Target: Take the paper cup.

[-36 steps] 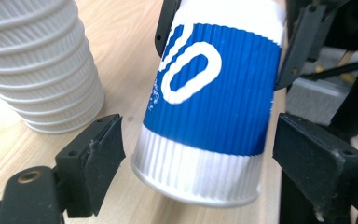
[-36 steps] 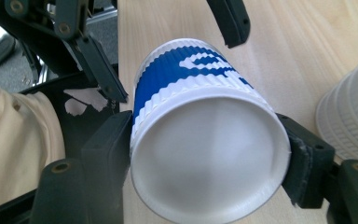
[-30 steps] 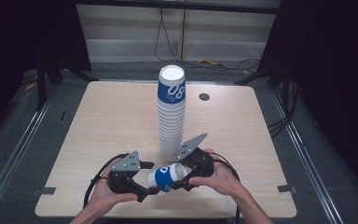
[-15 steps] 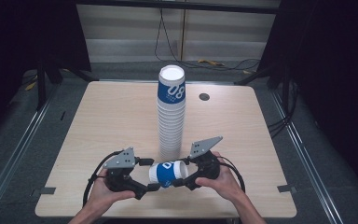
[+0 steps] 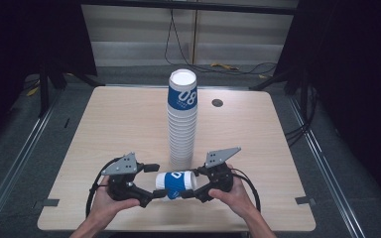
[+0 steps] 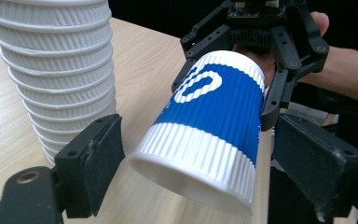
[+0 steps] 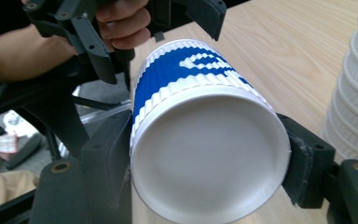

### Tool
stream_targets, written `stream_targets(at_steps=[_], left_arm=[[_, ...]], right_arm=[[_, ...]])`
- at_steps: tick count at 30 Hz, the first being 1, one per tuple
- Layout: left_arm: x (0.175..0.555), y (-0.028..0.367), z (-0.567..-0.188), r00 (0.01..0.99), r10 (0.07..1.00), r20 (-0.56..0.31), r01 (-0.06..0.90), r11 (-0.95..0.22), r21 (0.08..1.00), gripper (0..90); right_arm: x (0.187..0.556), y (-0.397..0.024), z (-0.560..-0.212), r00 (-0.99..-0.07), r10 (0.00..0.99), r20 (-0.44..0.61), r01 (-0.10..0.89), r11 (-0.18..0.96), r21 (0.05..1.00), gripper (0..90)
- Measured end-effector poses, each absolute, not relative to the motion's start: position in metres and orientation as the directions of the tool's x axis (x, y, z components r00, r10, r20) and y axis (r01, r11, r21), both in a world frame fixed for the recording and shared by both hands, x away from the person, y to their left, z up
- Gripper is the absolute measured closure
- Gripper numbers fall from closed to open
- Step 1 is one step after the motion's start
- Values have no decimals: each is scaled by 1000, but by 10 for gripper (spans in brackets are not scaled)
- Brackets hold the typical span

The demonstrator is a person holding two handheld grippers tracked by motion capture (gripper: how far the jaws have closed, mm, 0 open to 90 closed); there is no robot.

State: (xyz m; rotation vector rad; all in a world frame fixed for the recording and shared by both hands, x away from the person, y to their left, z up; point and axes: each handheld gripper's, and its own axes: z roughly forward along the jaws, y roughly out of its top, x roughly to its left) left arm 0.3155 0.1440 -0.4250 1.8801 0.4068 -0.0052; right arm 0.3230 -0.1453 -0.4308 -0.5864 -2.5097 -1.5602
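A blue-and-white ribbed paper cup lies on its side in the air just above the table's front edge. My right gripper is shut on its base end. In the right gripper view the cup's white base faces the camera and both pads of that gripper press its sides. My left gripper faces it from the left. Its jaws stand open around the cup's wide rim end, with a gap on each side. A tall stack of the same cups stands upright just behind.
The wooden table has a small round hole at the back right. The stack rises close beside the left jaw and at the edge of the right gripper view. Cables trail from both grippers towards the front edge.
The right gripper has rolled, so the cup went from tilted to lying level between the two grippers. The left gripper drew slightly left. The stack has not moved.
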Motion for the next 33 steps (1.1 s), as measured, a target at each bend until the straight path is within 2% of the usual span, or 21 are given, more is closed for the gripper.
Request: stream_targets(at_steps=[12, 22, 33], left_arm=[[316, 146, -424, 942, 258, -216, 281, -251, 926, 158], [315, 145, -424, 943, 247, -224, 284, -242, 928, 157], [315, 146, -424, 945, 231, -232, 282, -216, 935, 147]], right_arm=[[321, -143, -430, -921, 222, 322, 383, 354, 853, 278], [318, -140, -427, -930, 226, 289, 352, 329, 876, 278], [319, -140, -426, -928, 196, 316, 362, 282, 889, 279]])
